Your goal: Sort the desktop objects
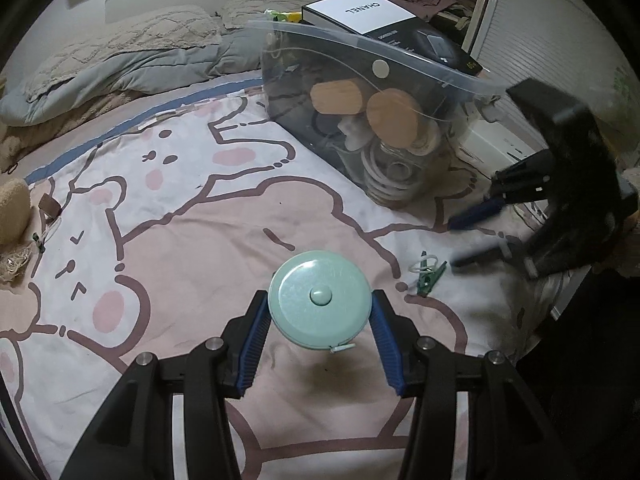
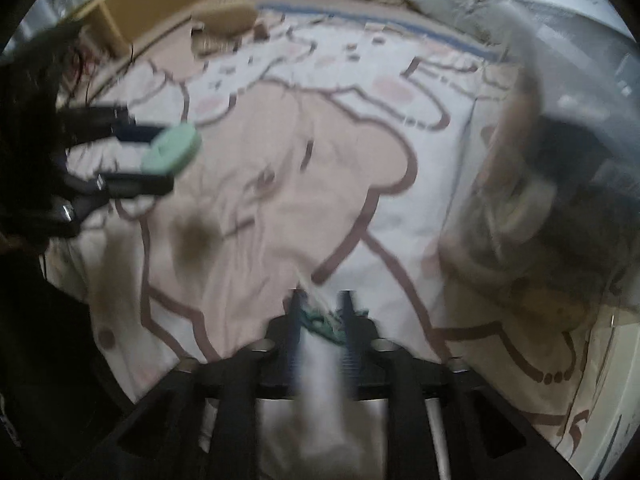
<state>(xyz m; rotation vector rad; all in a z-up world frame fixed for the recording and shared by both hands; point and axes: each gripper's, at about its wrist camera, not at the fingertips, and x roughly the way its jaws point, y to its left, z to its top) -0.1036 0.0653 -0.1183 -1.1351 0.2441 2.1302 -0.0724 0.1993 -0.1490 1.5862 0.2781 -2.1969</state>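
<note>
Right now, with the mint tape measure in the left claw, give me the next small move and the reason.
Probably carry it forward and right toward the clear bin. The left claw grips the tape measure by its edges, clear of the bedspread with its shadow below, and the bin stands open with other small items inside.

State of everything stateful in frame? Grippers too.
left gripper: shut on tape measure
tape measure: gripped, held above the sheet
right gripper: open, holds nothing
green clothespin: lying on the sheet, not gripped
clear bin: lidless, partly filled
</note>
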